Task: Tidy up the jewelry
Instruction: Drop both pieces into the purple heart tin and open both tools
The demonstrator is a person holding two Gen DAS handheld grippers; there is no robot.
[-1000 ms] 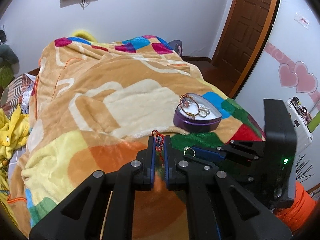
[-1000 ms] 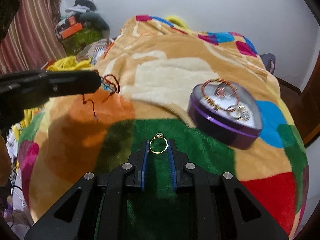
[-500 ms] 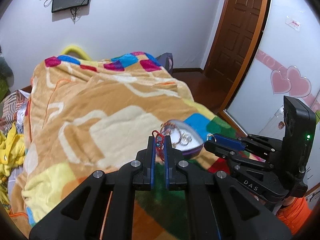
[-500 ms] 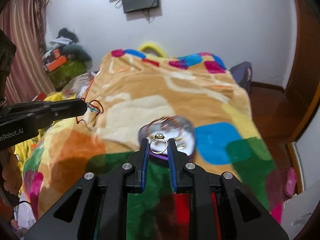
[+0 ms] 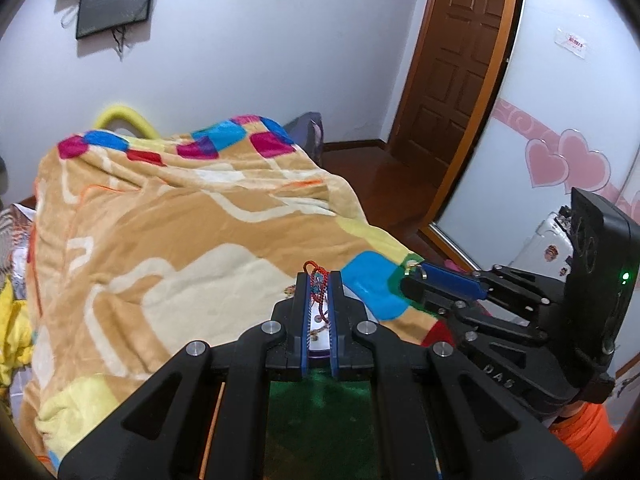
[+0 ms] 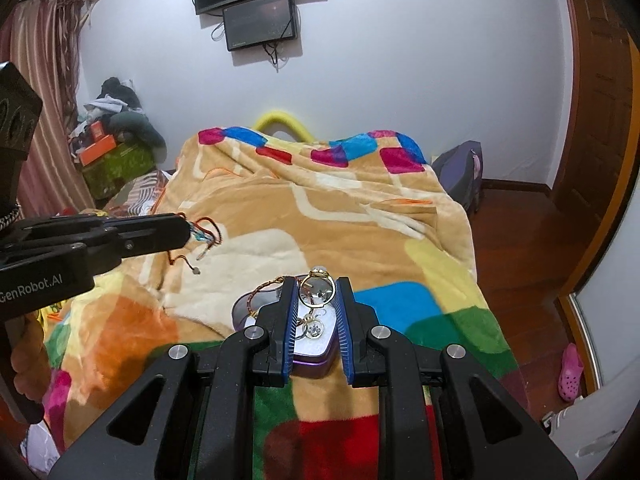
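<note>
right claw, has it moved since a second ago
Yes. The right claw, shut on the ring, now sits over the tin instead of short of it, and tipped up: more wall shows.

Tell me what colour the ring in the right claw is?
Gold. The ring shows best in the right wrist view, pinched in the right claw.

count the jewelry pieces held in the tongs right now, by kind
gold ring, in the right tongs: 1
red cord bracelet, in the left tongs: 1
total held: 2
More pieces lie in the purple tin; these are too tangled to count.
</note>
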